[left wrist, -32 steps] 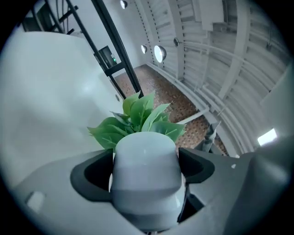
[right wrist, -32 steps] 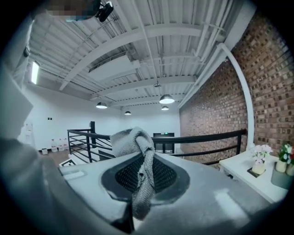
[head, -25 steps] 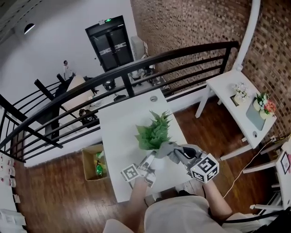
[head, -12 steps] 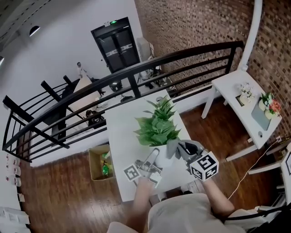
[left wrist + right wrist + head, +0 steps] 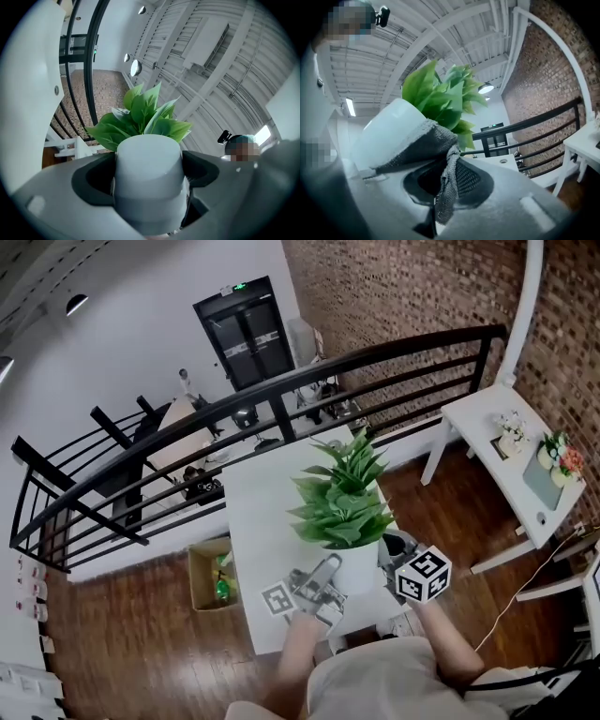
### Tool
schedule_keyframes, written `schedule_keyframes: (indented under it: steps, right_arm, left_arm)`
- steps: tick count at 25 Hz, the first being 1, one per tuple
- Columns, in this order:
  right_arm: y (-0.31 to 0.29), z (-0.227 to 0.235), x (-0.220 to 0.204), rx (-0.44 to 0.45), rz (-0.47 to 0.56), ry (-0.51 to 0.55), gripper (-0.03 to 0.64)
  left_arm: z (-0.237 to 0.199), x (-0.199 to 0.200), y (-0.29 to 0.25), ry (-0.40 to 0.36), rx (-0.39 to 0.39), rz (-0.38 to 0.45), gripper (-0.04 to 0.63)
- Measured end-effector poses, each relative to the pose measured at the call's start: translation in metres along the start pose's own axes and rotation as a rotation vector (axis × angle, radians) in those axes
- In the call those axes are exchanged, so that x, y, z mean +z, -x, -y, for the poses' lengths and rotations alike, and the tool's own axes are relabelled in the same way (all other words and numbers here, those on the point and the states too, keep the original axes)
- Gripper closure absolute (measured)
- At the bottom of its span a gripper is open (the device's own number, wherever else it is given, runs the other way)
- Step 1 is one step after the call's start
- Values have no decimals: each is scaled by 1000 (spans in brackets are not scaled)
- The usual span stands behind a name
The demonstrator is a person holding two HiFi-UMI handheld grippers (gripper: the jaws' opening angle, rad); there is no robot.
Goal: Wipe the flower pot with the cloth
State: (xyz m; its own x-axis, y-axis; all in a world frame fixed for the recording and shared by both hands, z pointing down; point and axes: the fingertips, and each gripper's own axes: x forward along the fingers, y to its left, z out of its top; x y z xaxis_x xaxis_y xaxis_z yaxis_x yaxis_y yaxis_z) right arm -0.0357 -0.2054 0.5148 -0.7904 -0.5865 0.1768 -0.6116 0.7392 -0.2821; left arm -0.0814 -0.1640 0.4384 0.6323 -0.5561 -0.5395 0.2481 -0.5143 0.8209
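A white flower pot (image 5: 361,566) with a leafy green plant (image 5: 345,502) hangs above the white table (image 5: 267,521). My left gripper (image 5: 326,577) is shut on the pot's lower part. In the left gripper view the pot (image 5: 147,168) fills the gap between the jaws of that gripper (image 5: 147,192), with the leaves (image 5: 140,117) above. My right gripper (image 5: 392,554) is at the pot's right side, mostly hidden by the pot and leaves. In the right gripper view this gripper (image 5: 440,187) is shut on a grey mesh cloth (image 5: 424,145), which lies against the pot's wall (image 5: 386,129).
A black railing (image 5: 281,395) runs behind the table. A cardboard box (image 5: 214,576) with bottles stands on the wooden floor at the left. A second white table (image 5: 497,460) with flowers stands at the right by the brick wall (image 5: 403,287).
The left gripper has raised the pot off the table toward the head camera, so the plant looks larger. The cloth, earlier in plain sight, now sits behind the pot's right side.
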Motion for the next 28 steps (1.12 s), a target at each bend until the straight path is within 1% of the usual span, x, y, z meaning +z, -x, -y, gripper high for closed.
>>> schedule_keyframes:
  steps: [3,6,9,11,16,18,20,21,22,24,25,26,28]
  right_arm:
    - [-7,-5,-2,41,8,-30,601]
    - [-12,-11,-3,106,25,-70,600]
    - [-16,-19,-3,172,40,-85,600]
    - [-18,-26,-2,204,47,-83,601]
    - [-20,-33,-5,242,32,-47,601]
    - [-15,-22,1,206,58,-60,600]
    - [-4,0,10,125,90,-81,600]
    - [4,11,15,75,100,-69,600]
    - [11,19,23,25,103,-31,600]
    - [25,21,42,-54,106,106,600]
    - [30,15,54,-76,114,177,600]
    - [33,6,66,-83,129,239,601]
    - [35,-21,86,-55,162,340,600]
  left_arm:
    - [7,-3,-3,17,-31,-6,120]
    - [11,-4,-6,39,-54,2,120]
    - [16,-5,-6,59,-83,5,120]
    - [21,-6,-6,61,-100,6,120]
    - [27,-7,-6,46,-113,8,118]
    - [26,-6,-7,42,-115,23,118]
    - [24,-1,-5,27,-108,50,118]
    - [22,3,-4,13,-96,65,118]
    - [19,8,-2,-6,-75,80,118]
    - [14,22,4,-49,-23,108,118]
    - [10,30,8,-68,5,124,118]
    - [6,37,12,-86,33,141,118]
    - [-4,48,16,-118,81,172,118]
